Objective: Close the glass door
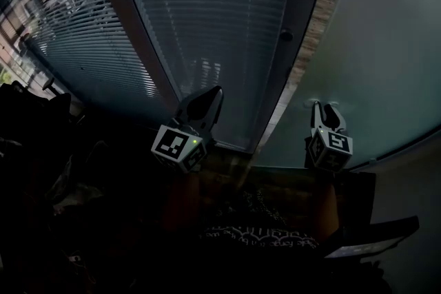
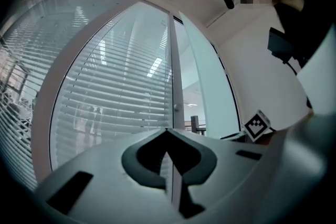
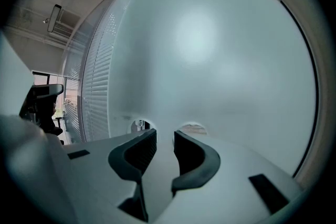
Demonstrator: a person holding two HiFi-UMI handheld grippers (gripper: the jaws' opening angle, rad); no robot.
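Observation:
The frosted glass door (image 1: 386, 45) fills the right of the head view and nearly all of the right gripper view (image 3: 210, 50). My right gripper (image 1: 324, 108) points straight at it. Its jaws (image 3: 166, 132) are open a narrow gap with nothing between them, and the tips are at or almost at the glass, where they are mirrored. A dark door post (image 1: 289, 38) stands left of the door, with an open gap (image 1: 313, 31) between them. My left gripper (image 1: 212, 94) is shut and empty (image 2: 167, 132), and points at the glass panel with blinds (image 2: 115, 92) beside the post.
More blinded glass wall (image 1: 76, 45) runs to the left. Dark furniture (image 1: 34, 120) stands low on the left, and an office chair (image 3: 42, 105) shows at the left of the right gripper view. A flat dark object (image 1: 372, 237) lies at the lower right.

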